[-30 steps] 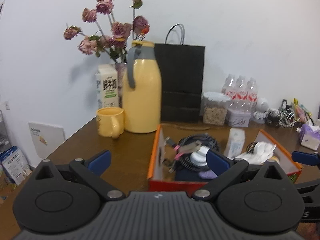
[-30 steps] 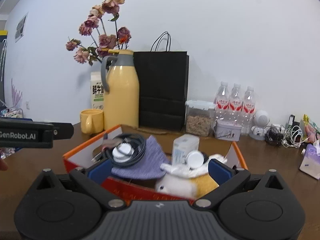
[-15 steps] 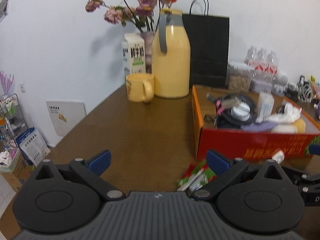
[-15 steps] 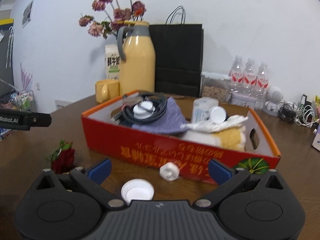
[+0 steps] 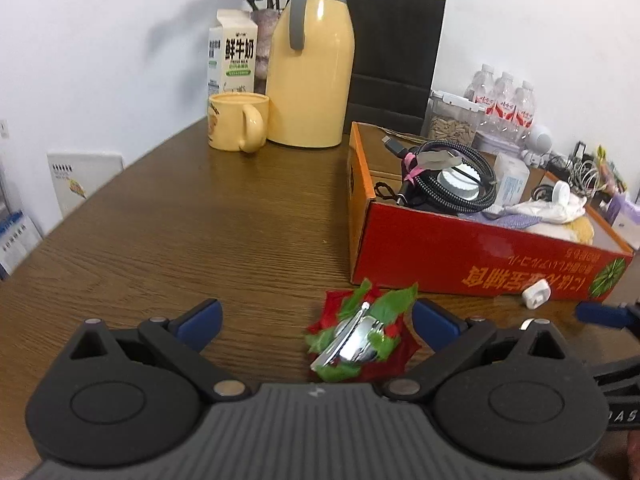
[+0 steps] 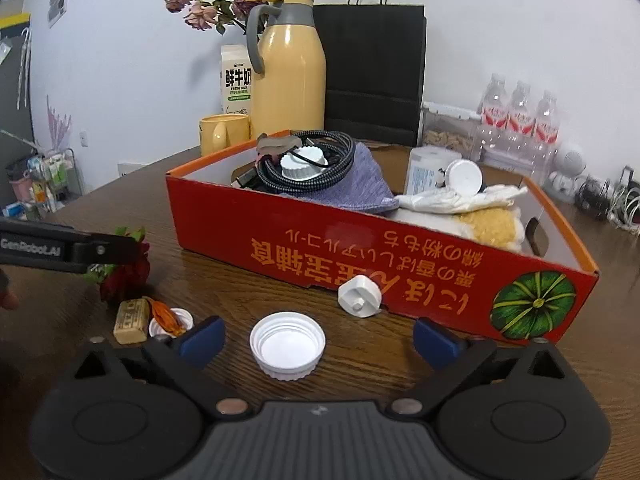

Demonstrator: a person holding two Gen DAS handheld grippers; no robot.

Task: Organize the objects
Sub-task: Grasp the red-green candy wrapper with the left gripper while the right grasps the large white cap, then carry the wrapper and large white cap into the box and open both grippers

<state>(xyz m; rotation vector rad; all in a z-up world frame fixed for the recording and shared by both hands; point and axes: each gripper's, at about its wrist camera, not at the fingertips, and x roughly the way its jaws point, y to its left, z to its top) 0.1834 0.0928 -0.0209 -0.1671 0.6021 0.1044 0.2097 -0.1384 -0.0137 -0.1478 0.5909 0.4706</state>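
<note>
A red cardboard box (image 6: 360, 248) (image 5: 472, 248) full of cables, cloths and lids stands on the brown table. In front of it lies an upturned white cap (image 6: 287, 344), between the fingers of my right gripper (image 6: 318, 338). That gripper's jaws are closing, and the pads are still clear of the cap. A white plug (image 6: 360, 295) rests against the box wall. My left gripper (image 5: 316, 320) is open over a red and green flower clip (image 5: 360, 336), which lies near its right finger. The left gripper's finger (image 6: 60, 250) hides part of that clip in the right wrist view.
A tan wrapped sweet (image 6: 130, 320) and a small white lid (image 6: 170, 320) lie left of the cap. A yellow jug (image 5: 310, 68), mug (image 5: 236, 126), milk carton (image 5: 234, 56) and black bag (image 5: 394, 48) stand behind. Water bottles (image 6: 520, 116) and cables are at the far right.
Both grippers have sunk and tipped down toward the table in front of the box. The clip now lies between the left fingers, the cap between the right ones, which have narrowed slightly.
</note>
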